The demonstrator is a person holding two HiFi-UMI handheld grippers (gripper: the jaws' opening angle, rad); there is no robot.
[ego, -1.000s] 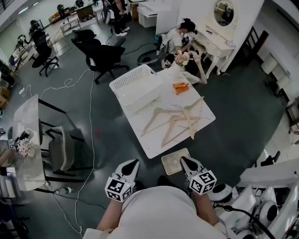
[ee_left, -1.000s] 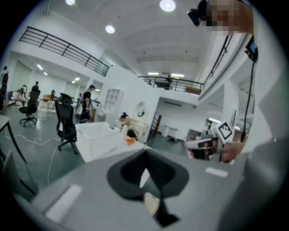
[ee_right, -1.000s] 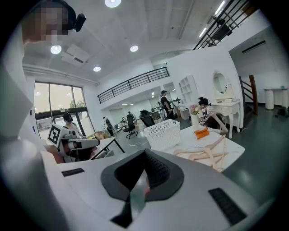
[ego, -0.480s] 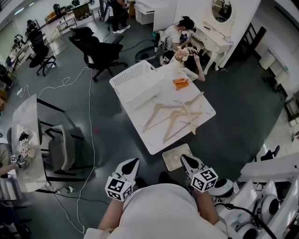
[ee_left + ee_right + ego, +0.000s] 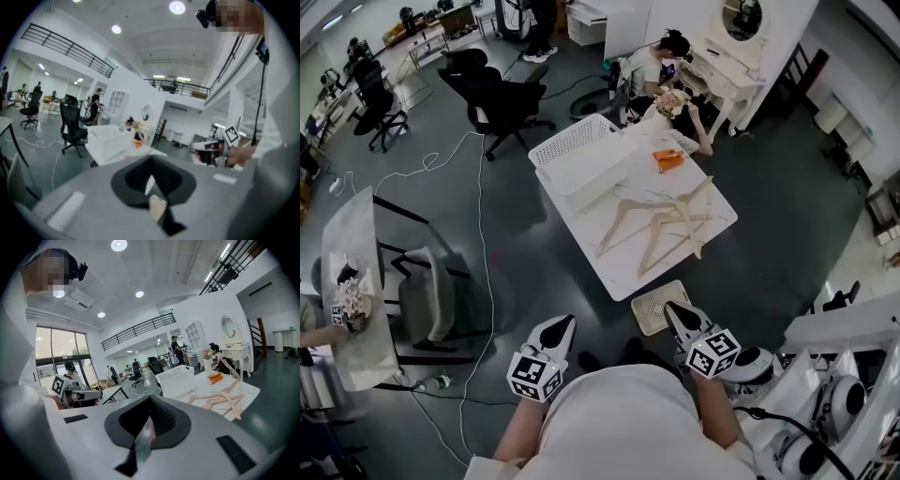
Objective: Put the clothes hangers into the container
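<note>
Several wooden clothes hangers point(image 5: 661, 225) lie in a loose pile on the white table point(image 5: 609, 272); they also show in the right gripper view as hangers point(image 5: 225, 399). The white slotted basket point(image 5: 581, 159) stands on the table's far left corner, also seen as basket point(image 5: 176, 380) and basket point(image 5: 110, 140). My left gripper point(image 5: 558, 330) and right gripper point(image 5: 680, 317) are held low by my body, well short of the table. Both are shut with nothing in them, as the left gripper point(image 5: 151, 180) and right gripper point(image 5: 149, 420) show in their own views.
An orange object point(image 5: 667, 160) and a flower vase point(image 5: 668, 103) sit at the table's far end, where a person point(image 5: 661, 66) sits. A small perforated tray point(image 5: 658, 307) lies on the floor before the table. Black chairs point(image 5: 502, 103), floor cables point(image 5: 483, 234) and a glass table point(image 5: 356, 281) are to the left.
The head view has shifted a little, so the table sits slightly higher and to the right. Both grippers stay shut by my body. The hangers have not moved.
</note>
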